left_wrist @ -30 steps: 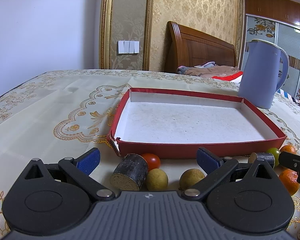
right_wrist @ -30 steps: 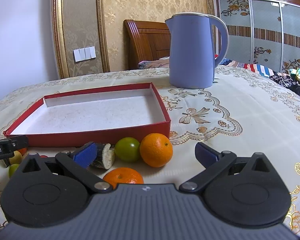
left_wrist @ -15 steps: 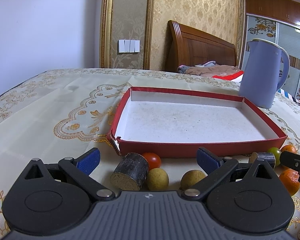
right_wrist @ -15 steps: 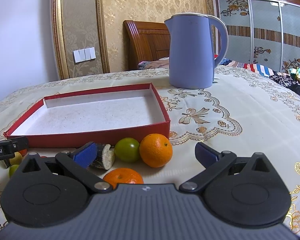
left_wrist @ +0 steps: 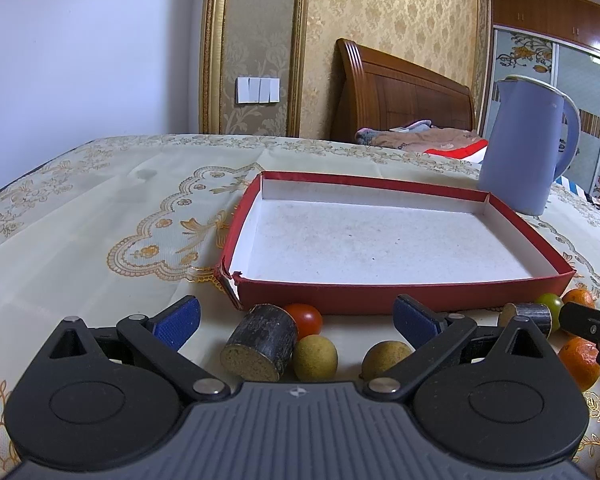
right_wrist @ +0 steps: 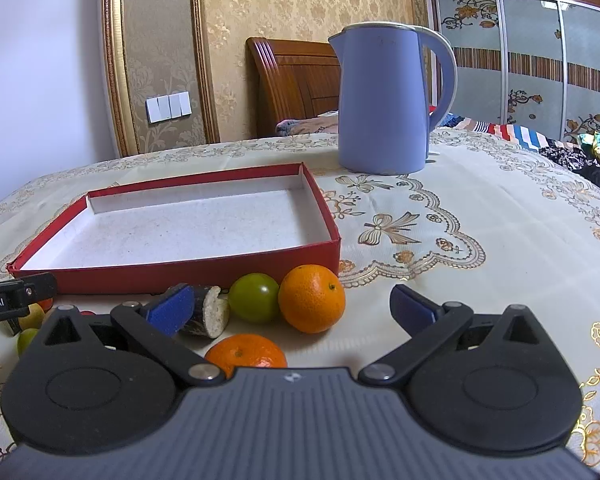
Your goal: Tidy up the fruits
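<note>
Facing fruits beside red box

red tray with a speckled white floor. cream tablecloth with gold floral embroidery. lavender-blue kettle. near the tray: two orange tangerines, a green tomato, a red tomato, yellow-green round fruits, dark-barked cane pieces with pale cut ends.

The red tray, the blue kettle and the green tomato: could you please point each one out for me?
red tray (right_wrist: pixel 204 272), right wrist view, on its near red wall.
blue kettle (right_wrist: pixel 380 100), right wrist view, on the middle of its body.
green tomato (right_wrist: pixel 254 298), right wrist view, on its front surface.
</note>
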Action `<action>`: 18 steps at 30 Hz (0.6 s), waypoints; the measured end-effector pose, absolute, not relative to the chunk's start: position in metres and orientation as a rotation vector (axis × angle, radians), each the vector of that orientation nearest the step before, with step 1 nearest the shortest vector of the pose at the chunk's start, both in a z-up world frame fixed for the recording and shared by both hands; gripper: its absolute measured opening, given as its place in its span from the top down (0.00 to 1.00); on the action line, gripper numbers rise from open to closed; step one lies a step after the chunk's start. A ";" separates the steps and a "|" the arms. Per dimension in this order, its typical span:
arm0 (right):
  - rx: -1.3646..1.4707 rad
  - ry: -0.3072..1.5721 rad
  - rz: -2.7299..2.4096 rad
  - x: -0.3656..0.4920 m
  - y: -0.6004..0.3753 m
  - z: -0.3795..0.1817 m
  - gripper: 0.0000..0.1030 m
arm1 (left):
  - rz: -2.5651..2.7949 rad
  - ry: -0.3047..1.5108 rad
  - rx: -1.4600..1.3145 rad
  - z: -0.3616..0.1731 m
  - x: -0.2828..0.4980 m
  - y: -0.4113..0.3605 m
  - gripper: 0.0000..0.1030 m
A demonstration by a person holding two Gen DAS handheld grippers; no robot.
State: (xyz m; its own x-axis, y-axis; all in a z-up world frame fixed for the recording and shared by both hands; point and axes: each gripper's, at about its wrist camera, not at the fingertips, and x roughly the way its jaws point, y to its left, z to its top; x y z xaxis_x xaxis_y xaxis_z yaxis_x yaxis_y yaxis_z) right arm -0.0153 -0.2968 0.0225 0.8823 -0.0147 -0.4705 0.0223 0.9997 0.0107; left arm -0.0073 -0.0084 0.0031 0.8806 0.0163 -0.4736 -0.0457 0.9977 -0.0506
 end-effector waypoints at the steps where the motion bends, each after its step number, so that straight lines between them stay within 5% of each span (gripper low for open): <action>1: 0.016 0.490 -0.019 -0.015 -0.297 0.022 0.00 | 0.032 0.492 -0.060 0.003 -0.008 -0.009 0.00; 18: -0.061 0.467 0.020 -0.052 -0.317 0.027 0.00 | 0.025 0.498 -0.076 0.003 -0.008 -0.007 0.00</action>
State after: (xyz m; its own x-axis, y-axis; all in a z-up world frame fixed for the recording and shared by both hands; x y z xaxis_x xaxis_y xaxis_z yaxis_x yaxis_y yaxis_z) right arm -0.0519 -0.3169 0.0271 0.8929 0.0052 -0.4501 -0.0333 0.9980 -0.0545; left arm -0.0080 -0.0071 0.0029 0.8784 0.0052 -0.4780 -0.0424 0.9968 -0.0671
